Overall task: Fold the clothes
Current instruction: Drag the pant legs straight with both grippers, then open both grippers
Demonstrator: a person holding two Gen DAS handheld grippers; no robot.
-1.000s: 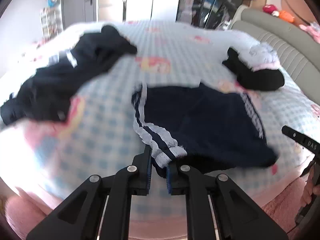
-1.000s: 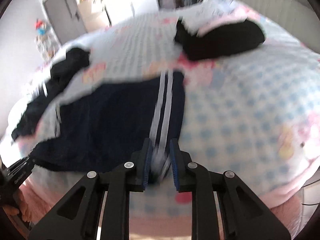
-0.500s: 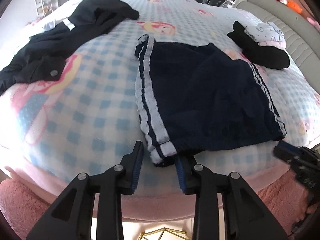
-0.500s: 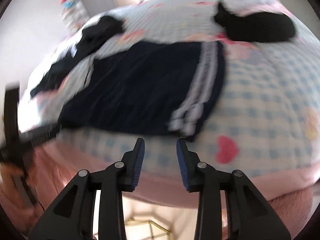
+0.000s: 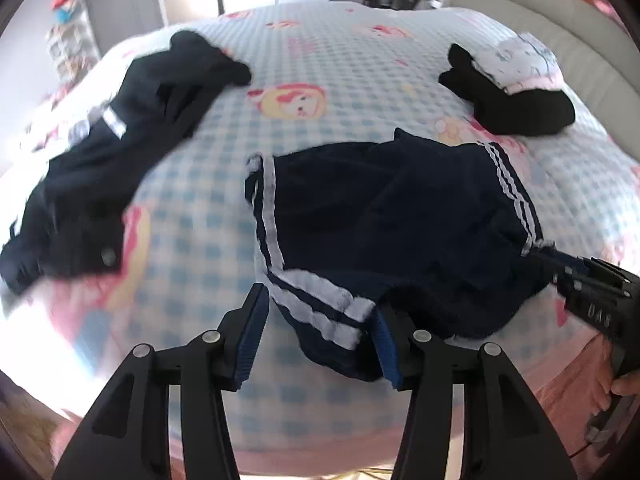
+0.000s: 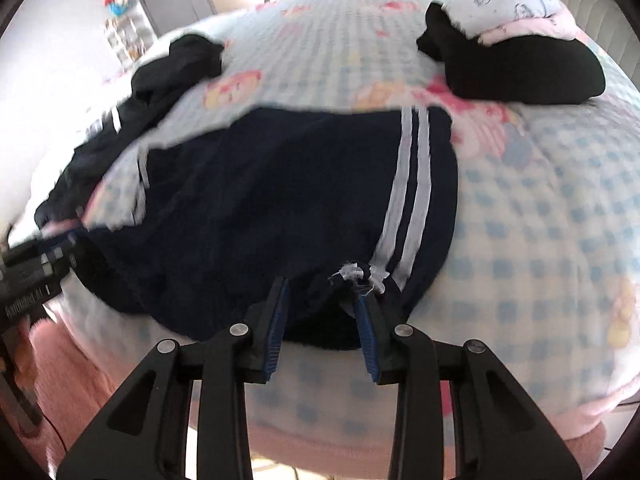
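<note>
Navy shorts with white side stripes (image 5: pixel 392 220) lie flat on the checked bedspread (image 5: pixel 328 64), near the front edge. My left gripper (image 5: pixel 320 320) is open, its jaws straddling the shorts' near left striped corner. In the right wrist view the shorts (image 6: pixel 260 208) fill the middle, and my right gripper (image 6: pixel 320 308) is open at their near right corner beside the white stripes. The right gripper also shows in the left wrist view (image 5: pixel 600 296) at the right edge.
A black garment (image 5: pixel 120 148) lies spread on the left of the bed. A folded pile of black and pale clothes (image 5: pixel 512 88) sits at the back right. A grey headboard (image 5: pixel 560 24) runs along the right. Pink rug (image 6: pixel 64 368) lies below the bed edge.
Both grippers let go of the shorts' corners, which now lie flat on the bed. Both then moved back in, open, to the near corners.
</note>
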